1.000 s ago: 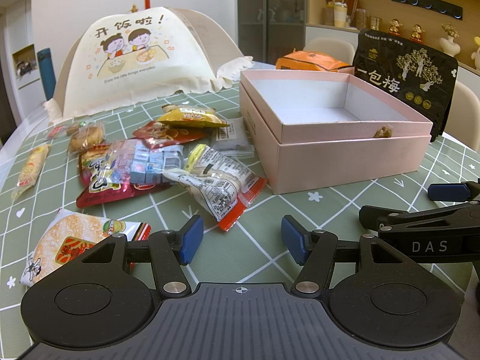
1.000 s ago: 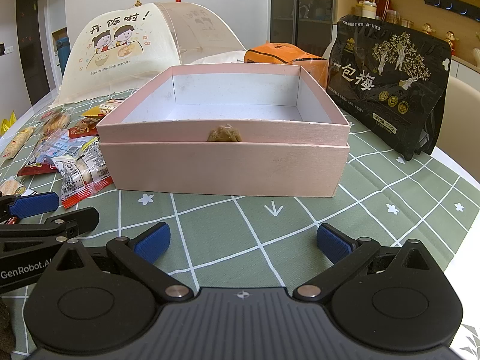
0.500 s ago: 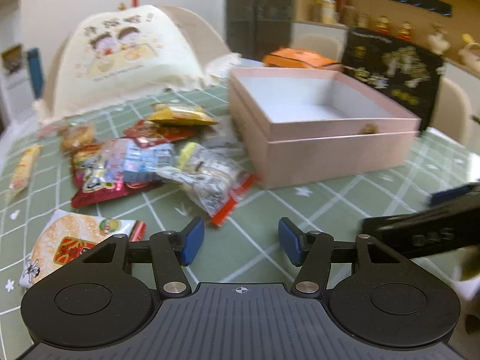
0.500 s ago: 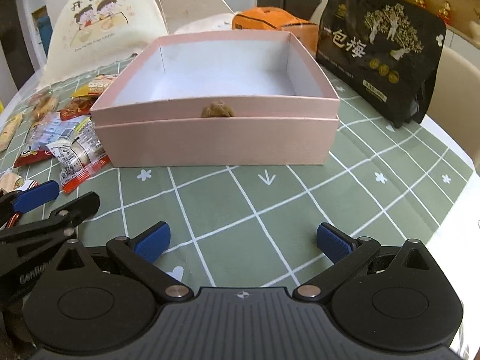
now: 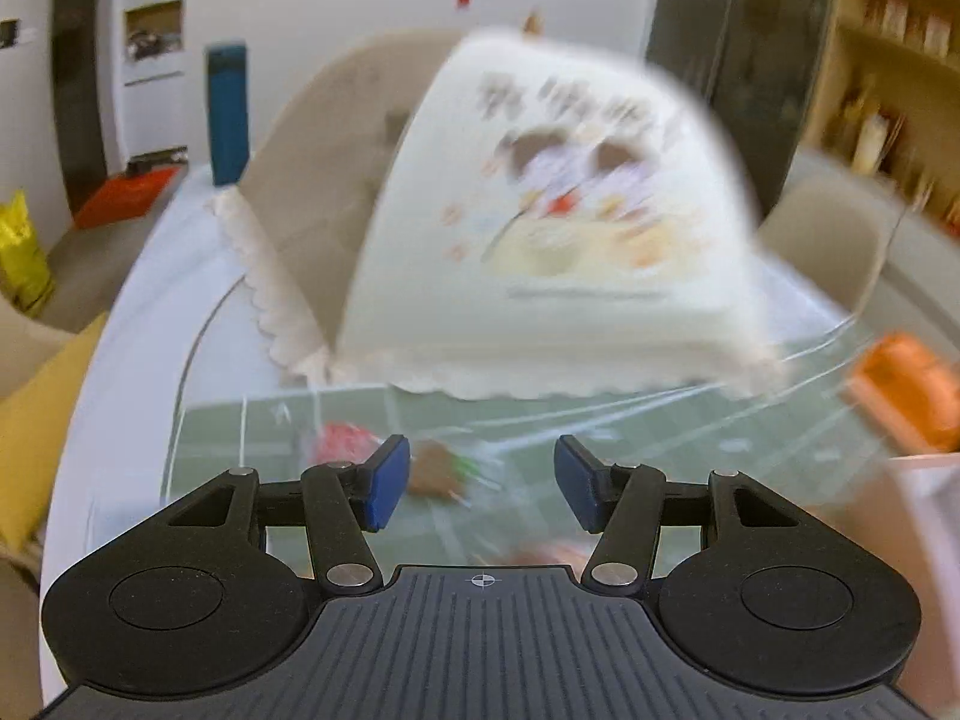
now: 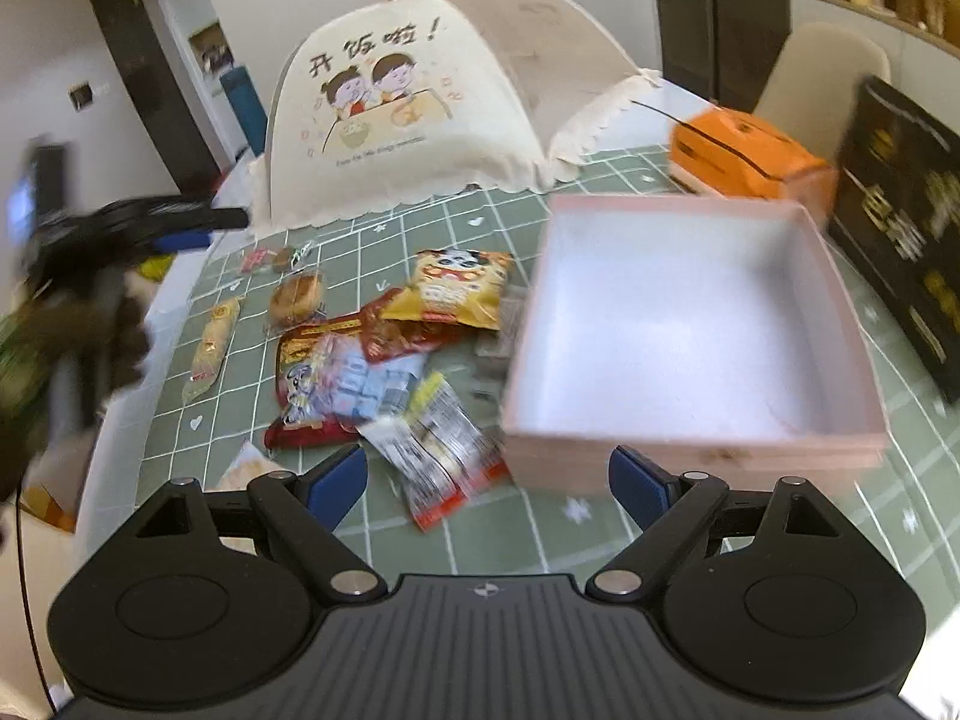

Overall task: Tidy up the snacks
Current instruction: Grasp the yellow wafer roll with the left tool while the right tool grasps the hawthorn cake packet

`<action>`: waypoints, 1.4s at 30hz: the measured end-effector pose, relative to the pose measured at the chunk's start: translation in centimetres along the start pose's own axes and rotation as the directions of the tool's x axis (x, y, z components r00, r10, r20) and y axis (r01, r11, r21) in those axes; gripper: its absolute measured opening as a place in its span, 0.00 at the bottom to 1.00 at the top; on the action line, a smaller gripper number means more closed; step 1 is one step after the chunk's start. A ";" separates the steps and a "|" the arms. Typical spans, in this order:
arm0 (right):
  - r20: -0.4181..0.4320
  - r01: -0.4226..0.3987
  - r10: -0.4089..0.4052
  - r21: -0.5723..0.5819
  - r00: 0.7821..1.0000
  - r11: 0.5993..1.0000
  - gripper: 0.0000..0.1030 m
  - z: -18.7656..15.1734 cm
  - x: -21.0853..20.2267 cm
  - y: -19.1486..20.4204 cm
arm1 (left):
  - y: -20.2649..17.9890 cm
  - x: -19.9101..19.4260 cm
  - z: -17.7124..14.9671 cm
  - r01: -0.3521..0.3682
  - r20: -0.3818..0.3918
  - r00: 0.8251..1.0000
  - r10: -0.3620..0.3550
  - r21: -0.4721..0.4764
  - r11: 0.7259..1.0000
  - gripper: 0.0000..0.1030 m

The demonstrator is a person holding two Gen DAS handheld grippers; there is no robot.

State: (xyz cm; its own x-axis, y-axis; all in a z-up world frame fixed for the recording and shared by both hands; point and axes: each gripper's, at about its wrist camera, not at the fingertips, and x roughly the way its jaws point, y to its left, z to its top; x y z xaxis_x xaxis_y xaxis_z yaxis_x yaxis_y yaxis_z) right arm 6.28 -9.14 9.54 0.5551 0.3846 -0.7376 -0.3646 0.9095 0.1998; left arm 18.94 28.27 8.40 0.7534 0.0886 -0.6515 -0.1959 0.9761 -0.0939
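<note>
A pile of wrapped snacks (image 6: 384, 354) lies on the green checked tablecloth, left of an open pink box (image 6: 690, 324) with nothing in it. My right gripper (image 6: 489, 483) is open and empty, raised above the table near a clear-and-red packet (image 6: 438, 456). My left gripper (image 5: 480, 480) is open and empty; its view is blurred and shows small snacks (image 5: 438, 468) beyond its fingertips. In the right wrist view the left gripper (image 6: 150, 222) is held high at the far left of the table.
A cream food cover with a cartoon print (image 6: 396, 108) stands at the back. An orange box (image 6: 744, 156) and a black bag (image 6: 900, 228) stand behind and to the right of the pink box. The table's left edge (image 5: 138, 396) is near.
Both grippers have risen and swung left. The left one moved to the table's far left and now faces the food cover. The right one now looks down on the snack pile and box.
</note>
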 end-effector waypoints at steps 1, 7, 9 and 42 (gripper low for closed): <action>-0.019 0.017 -0.018 -0.021 1.000 1.000 0.86 0.5 0.6 0.6 | 0.6 2.0 0.5 -0.018 -0.012 1.000 0.018 0.029 0.999 0.58; -0.081 0.055 -0.064 -0.109 0.995 0.993 0.86 2.4 3.3 2.8 | 3.4 9.0 0.4 -0.004 -0.101 0.995 0.014 0.095 0.996 0.30; -0.075 0.061 -0.068 -0.085 0.995 0.995 0.85 4.2 4.4 2.7 | 3.6 7.8 -0.9 0.043 -0.083 0.996 -0.034 0.117 0.992 0.22; -0.117 -0.137 0.102 -0.348 0.988 0.927 0.80 12.2 18.0 20.5 | 3.8 -7.1 -10.9 -0.008 -0.006 1.000 0.008 -0.140 0.990 0.28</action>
State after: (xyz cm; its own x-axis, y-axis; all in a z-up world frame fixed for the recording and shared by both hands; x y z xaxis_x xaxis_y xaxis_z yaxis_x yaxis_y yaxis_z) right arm 17.91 18.37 8.24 0.4237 0.4537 -0.7840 -0.6744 0.7358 0.0614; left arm 5.97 29.19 4.46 0.7479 0.0946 -0.6571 -0.2883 0.9379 -0.1931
